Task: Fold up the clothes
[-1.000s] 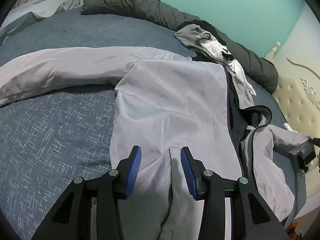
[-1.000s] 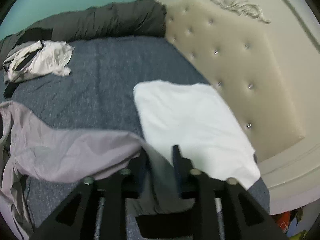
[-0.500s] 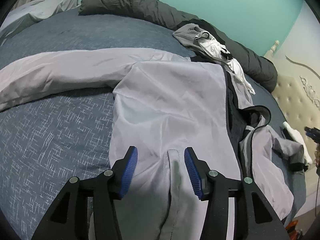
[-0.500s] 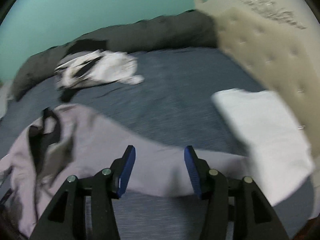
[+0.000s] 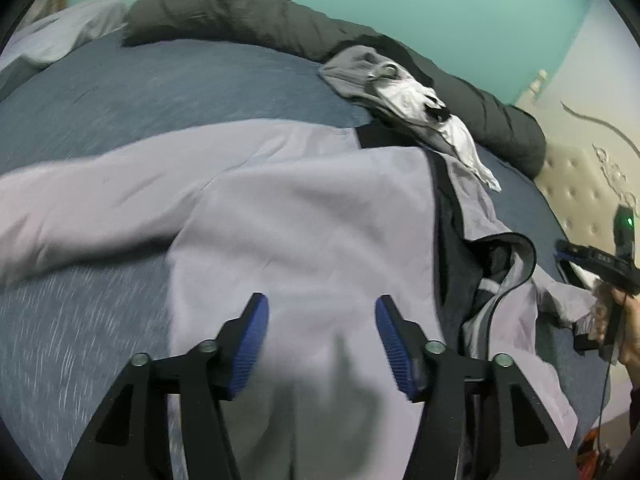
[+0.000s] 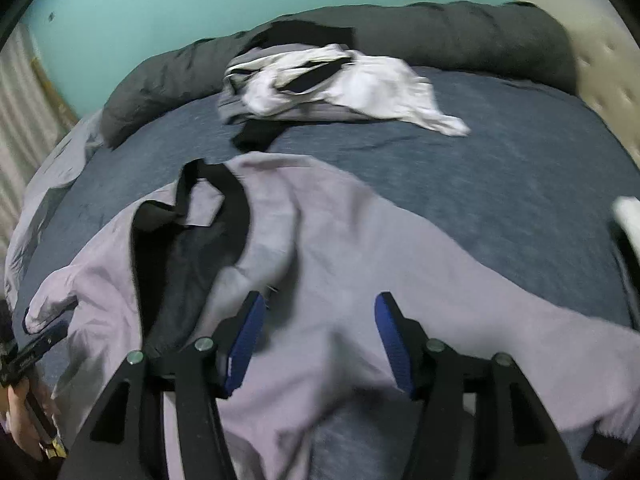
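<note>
Across the blue bed point(image 5: 120, 92) a grey jacket point(image 5: 312, 216) is spread at frame centre, one sleeve at left, and both the left hand-held gripper point(image 5: 318, 336) and right hand-held gripper point(image 6: 316, 336) (clamped on fabric a second ago) are now seen apart and empty, suggesting regrasping before further folding.

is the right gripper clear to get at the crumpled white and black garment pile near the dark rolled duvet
Probably yes. The right gripper is open and empty over the lilac jacket; between it and the crumpled white and black garment pile lies only bare blue bedspread, though it looks a long reach.
</note>
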